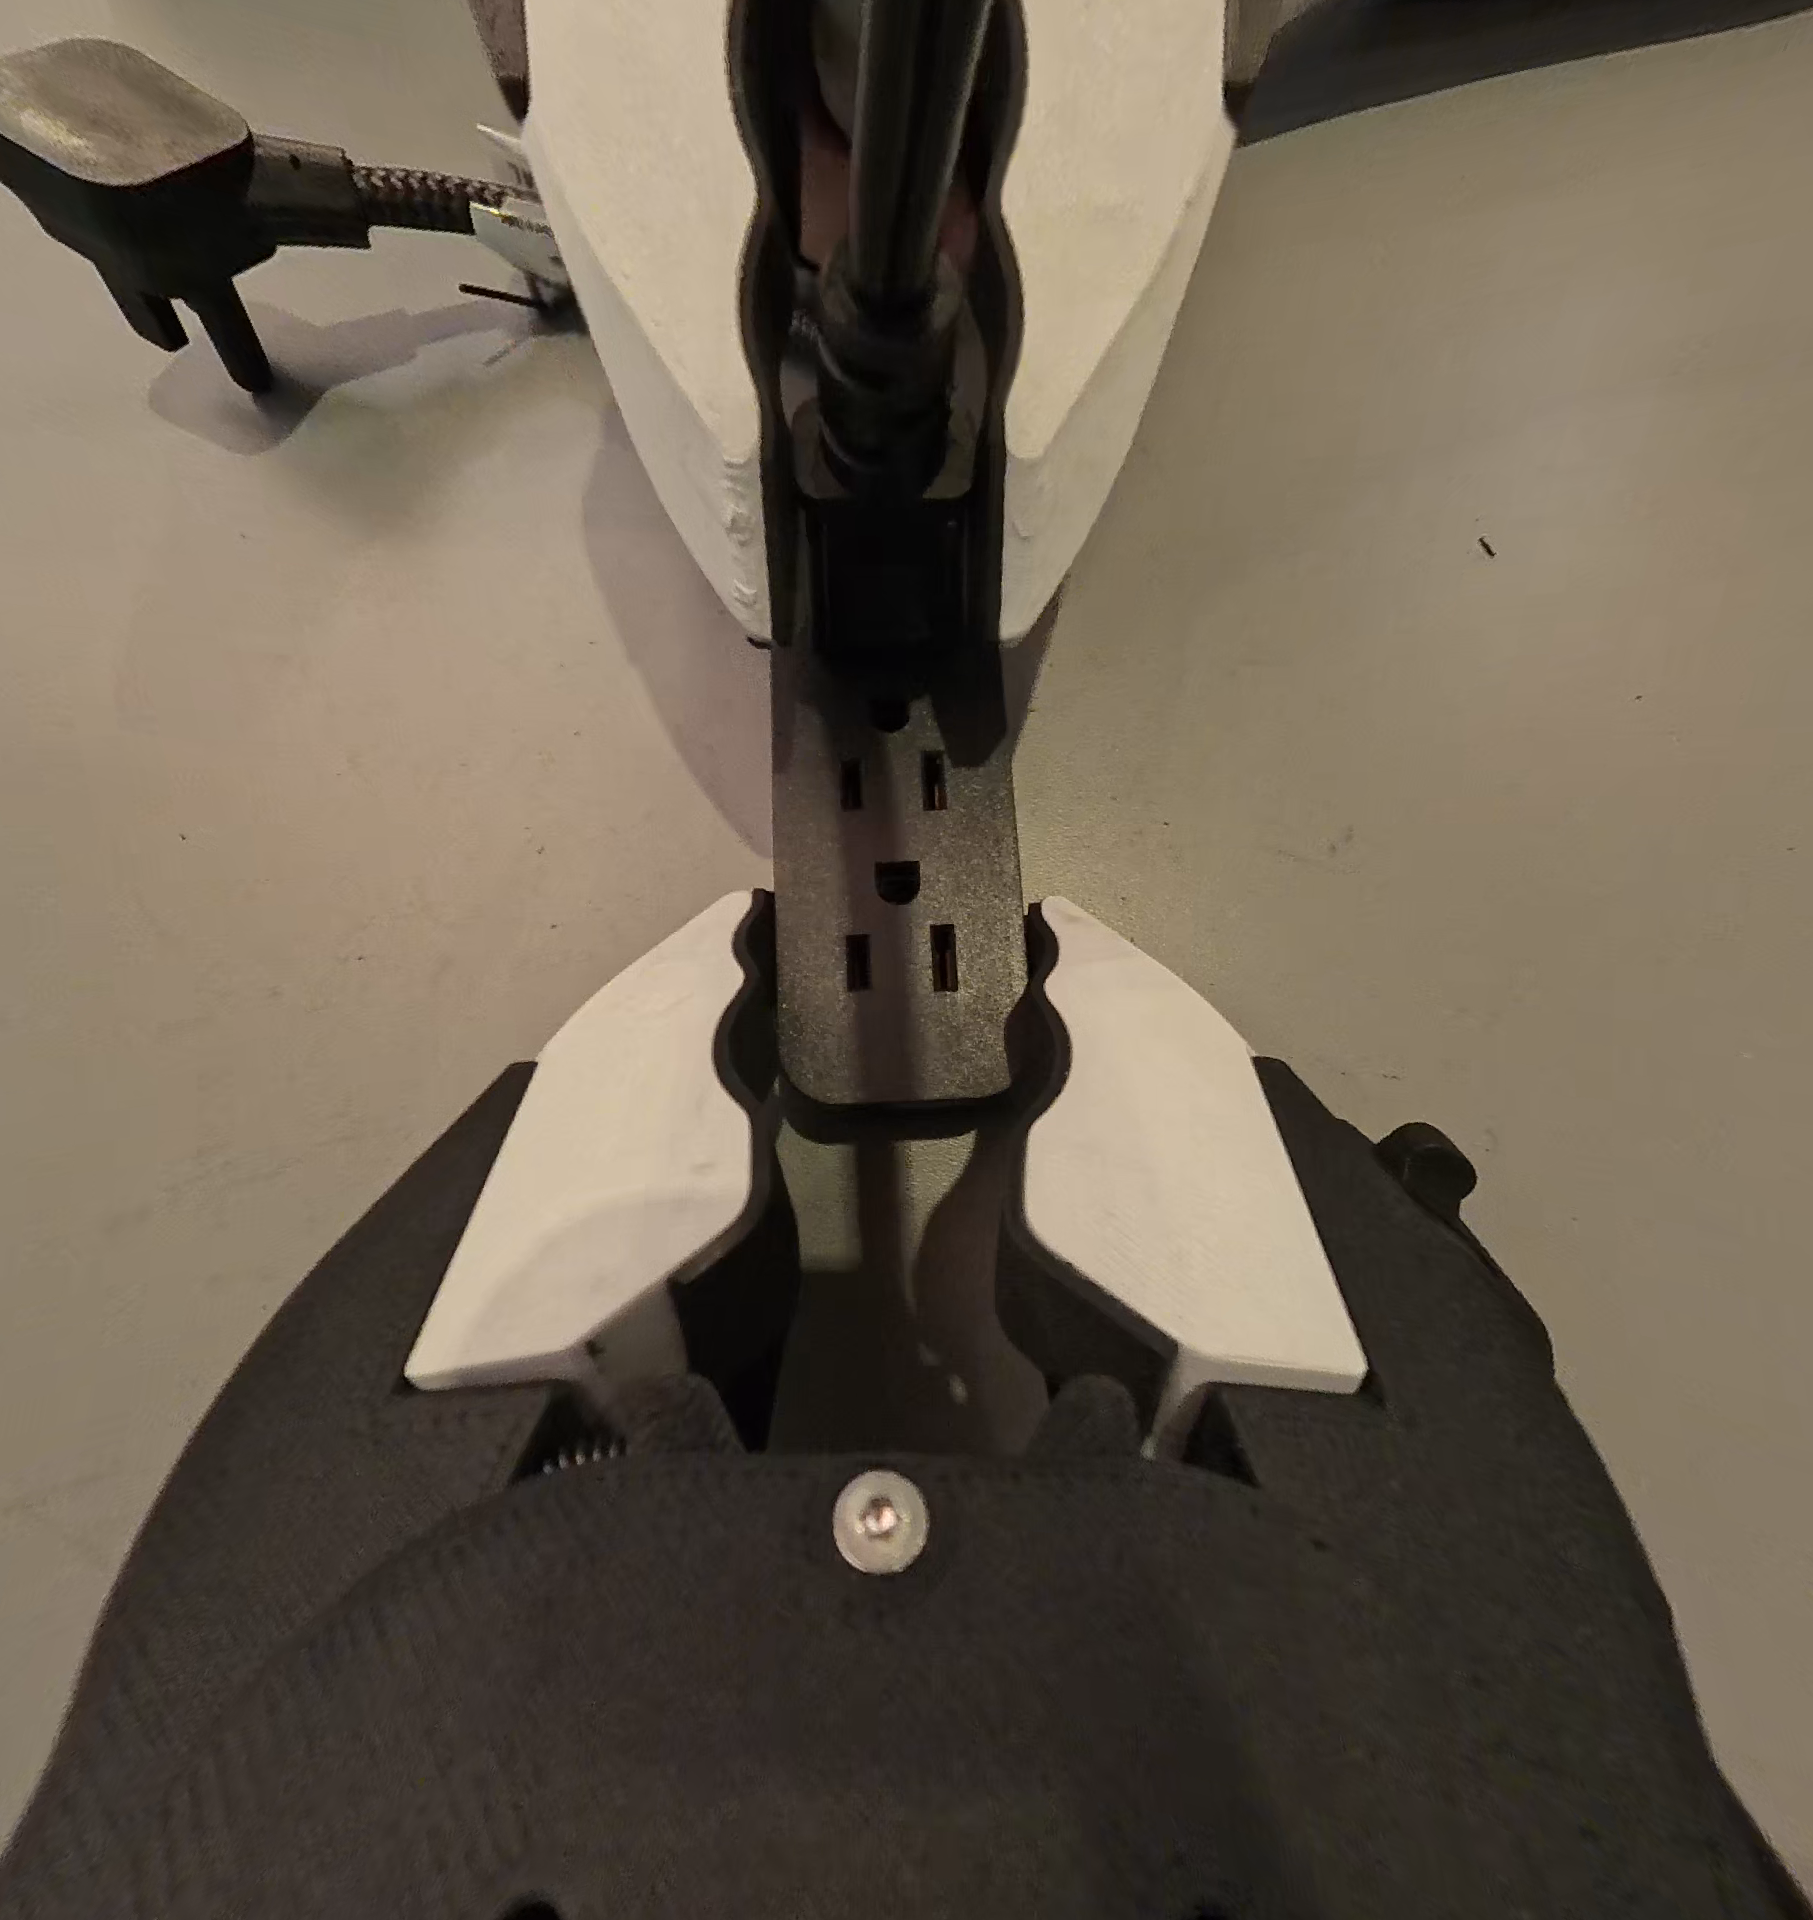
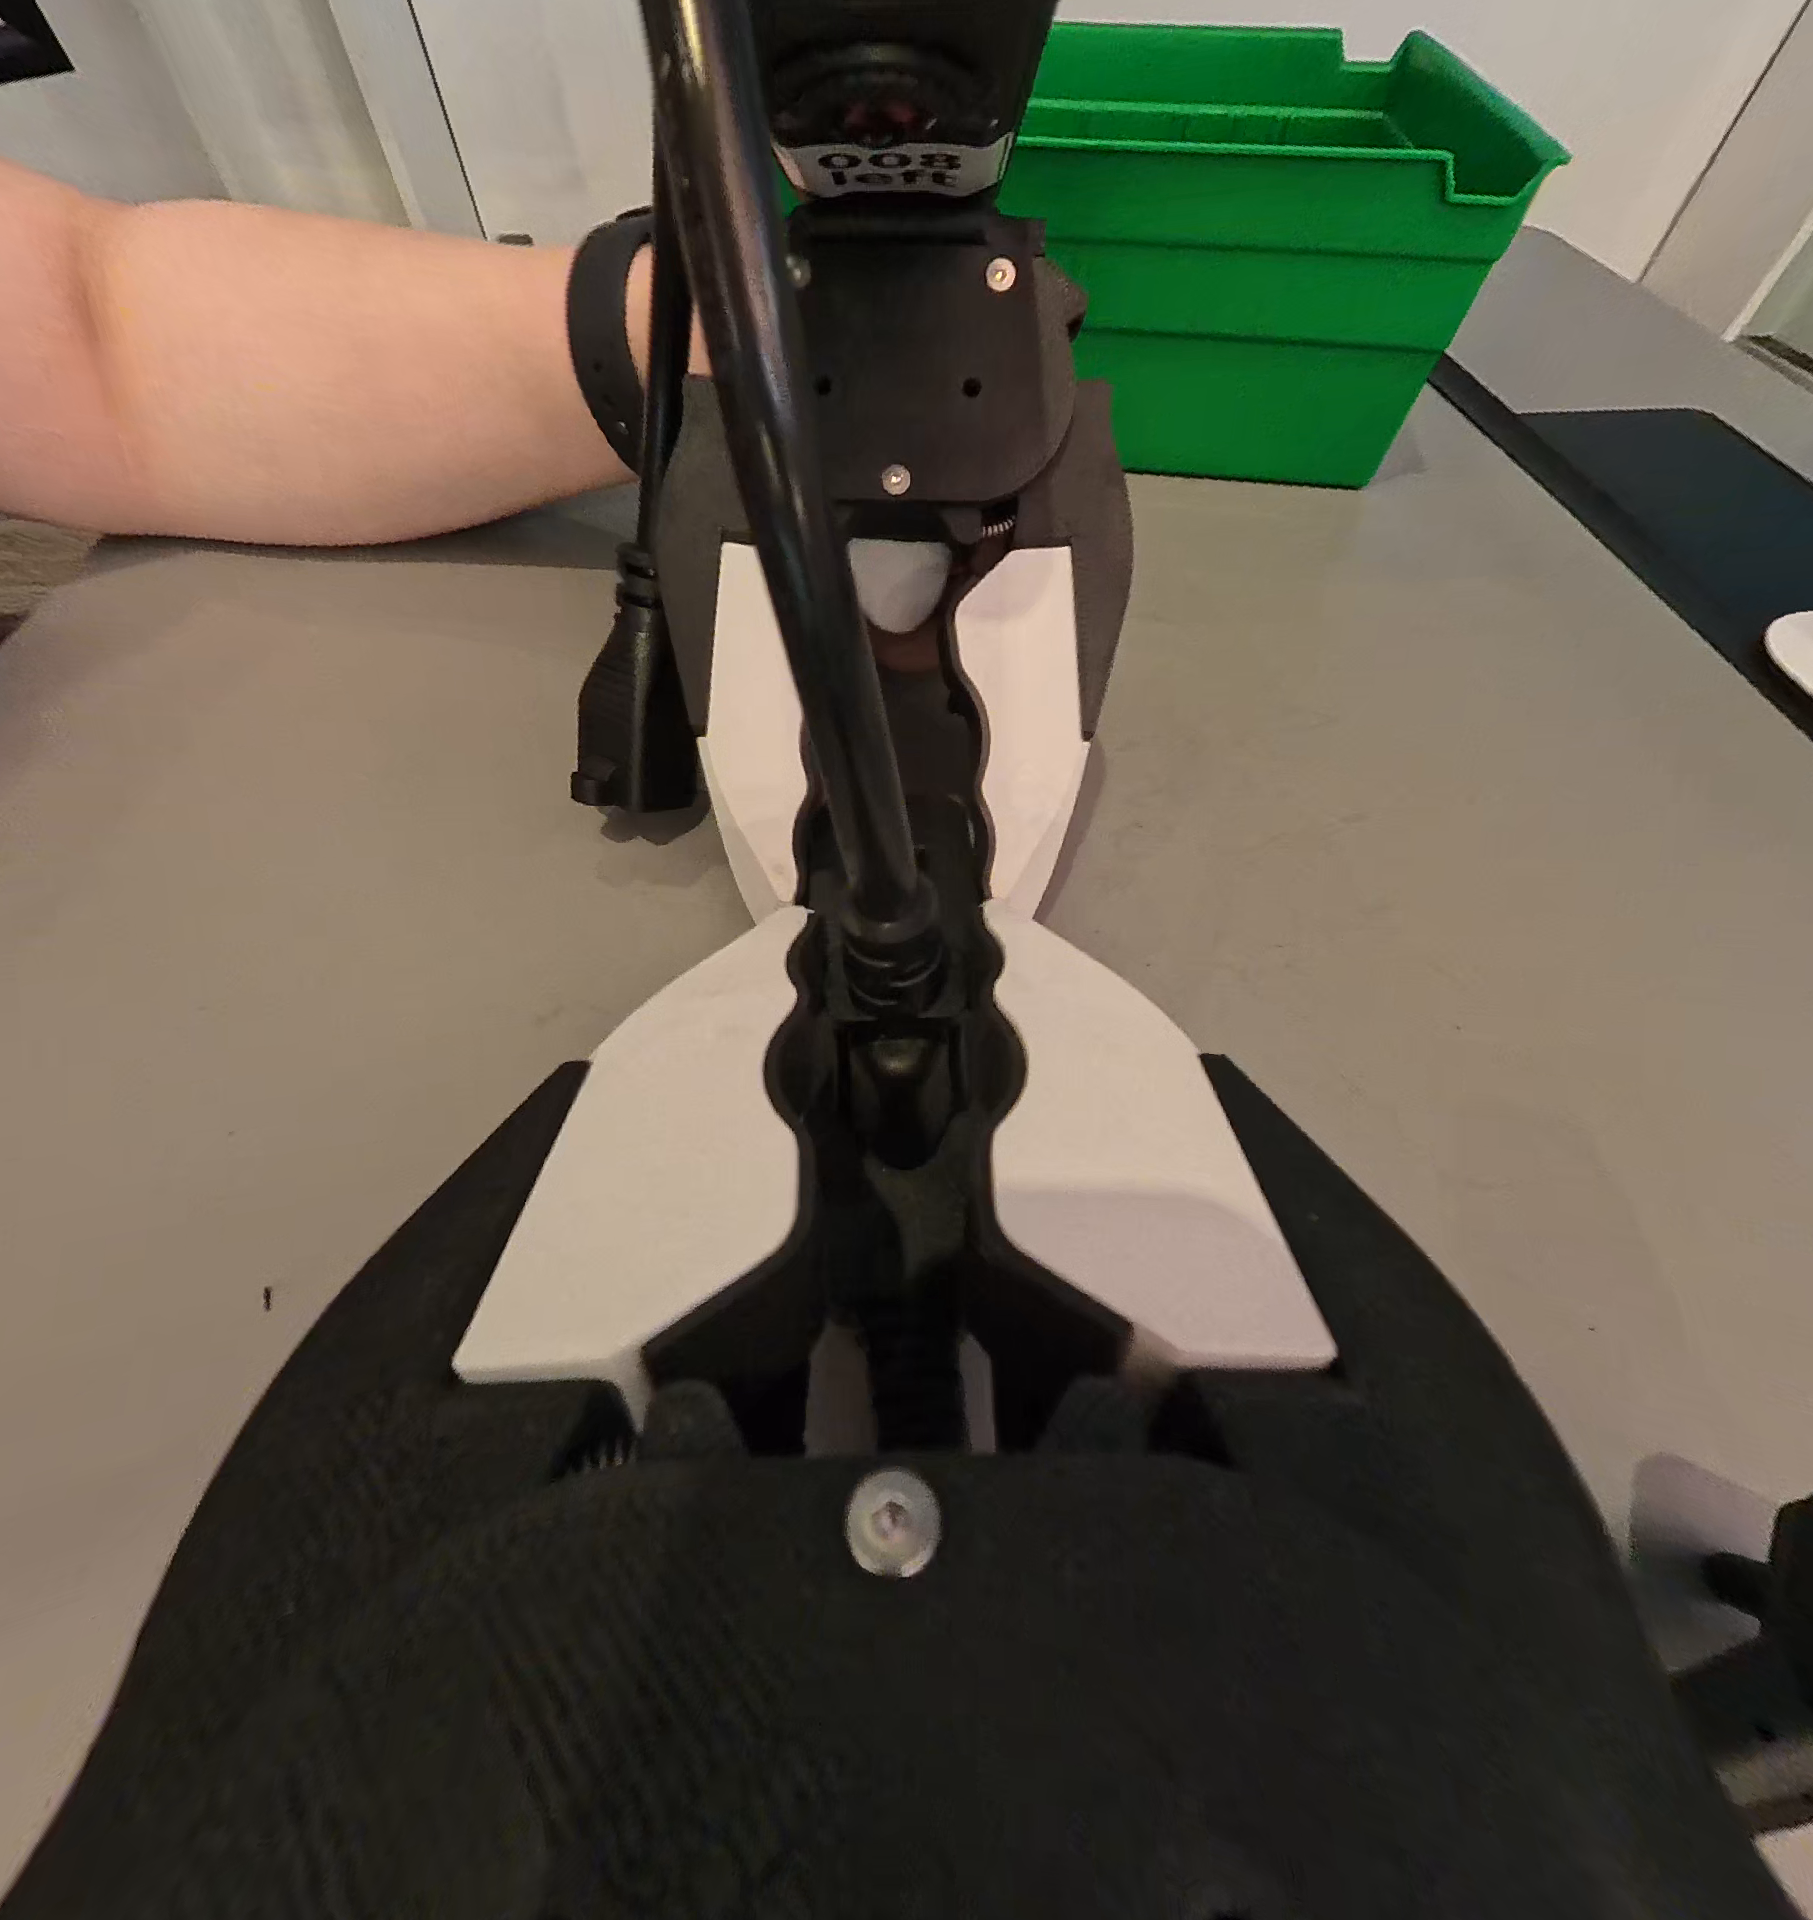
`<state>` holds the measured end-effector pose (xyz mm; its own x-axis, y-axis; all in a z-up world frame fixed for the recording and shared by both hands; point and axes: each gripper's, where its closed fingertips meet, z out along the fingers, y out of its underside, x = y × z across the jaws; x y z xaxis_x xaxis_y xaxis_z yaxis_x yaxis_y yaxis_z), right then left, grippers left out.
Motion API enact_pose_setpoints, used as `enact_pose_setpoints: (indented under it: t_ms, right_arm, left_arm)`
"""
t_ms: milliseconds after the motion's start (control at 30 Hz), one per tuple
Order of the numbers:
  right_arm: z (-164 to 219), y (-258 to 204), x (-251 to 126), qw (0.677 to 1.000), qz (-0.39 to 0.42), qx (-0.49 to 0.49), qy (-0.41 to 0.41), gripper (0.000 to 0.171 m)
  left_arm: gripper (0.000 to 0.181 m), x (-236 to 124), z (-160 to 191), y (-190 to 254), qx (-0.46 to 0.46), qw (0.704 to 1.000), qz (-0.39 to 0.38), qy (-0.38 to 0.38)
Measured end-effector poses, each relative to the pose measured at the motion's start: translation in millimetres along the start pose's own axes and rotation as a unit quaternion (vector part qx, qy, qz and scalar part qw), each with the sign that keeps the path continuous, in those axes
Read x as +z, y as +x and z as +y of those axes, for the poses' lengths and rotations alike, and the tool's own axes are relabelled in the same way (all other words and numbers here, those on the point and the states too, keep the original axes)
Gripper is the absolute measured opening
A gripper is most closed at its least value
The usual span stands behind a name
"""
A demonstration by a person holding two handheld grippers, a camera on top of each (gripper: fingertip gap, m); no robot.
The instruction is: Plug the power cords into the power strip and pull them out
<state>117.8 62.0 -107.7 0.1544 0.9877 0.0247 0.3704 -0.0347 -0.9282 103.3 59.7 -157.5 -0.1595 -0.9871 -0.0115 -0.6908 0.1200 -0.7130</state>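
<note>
Strip: black power strip (image 1: 897,935) lies flat on the grey table (image 1: 310,831), running from near to far in the left wrist view; two sockets on its near half show bare.
Plug: black plug (image 1: 886,592) stands over the strip's far part, its cord (image 1: 897,156) rising away; whether the prongs are fully seated or partway out cannot be told, since the plug hides that socket.
Left gripper: left gripper (image 1: 897,997) is narrowed onto the strip's near end, its white fingers (image 1: 632,1143) pressing both long edges and pinning it to the table.
Right gripper: right gripper (image 2: 897,997) is clamped on the plug body, just below the ribbed collar where the cord begins; it meets the left gripper tip to tip.
Second cord: another plug (image 1: 112,177) with a braided cable lies on the table far left of the strip, well apart, prongs down and unplugged.
Third connector: black cord end (image 2: 627,717) rests on the table beside the left gripper.
Surroundings: green bin (image 2: 1245,260) sits at the table's far edge; a bare forearm (image 2: 258,384) with a black wristband lies to the left.
Progress: judged midway. One cord is at its socket, being pushed in or drawn out; the loose plug is not in the strip.
</note>
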Motion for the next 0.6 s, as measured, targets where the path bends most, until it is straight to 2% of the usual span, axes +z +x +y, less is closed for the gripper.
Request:
enact_pose_setpoints:
  t_ms: [167, 467, 600]
  right_arm:
    - [19, 1, 7, 0.994, 0.043, -0.072, -0.076, 0.032]
    - [10, 0, 8, 0.998, 0.045, -0.013, -0.048, 0.027]
    - [5, -5, 8, 0.999, 0.009, 0.039, -0.026, 0.025]
  left_arm:
    - [0.044, 0, 0, 0, 0.0, 1.0, 0.0, 0.0]
    - [0.044, 0, 0, 0, -0.001, 1.0, -0.001, 0.002]
    - [0.044, 0, -1, 1, -0.001, 1.0, -0.001, 0.0]
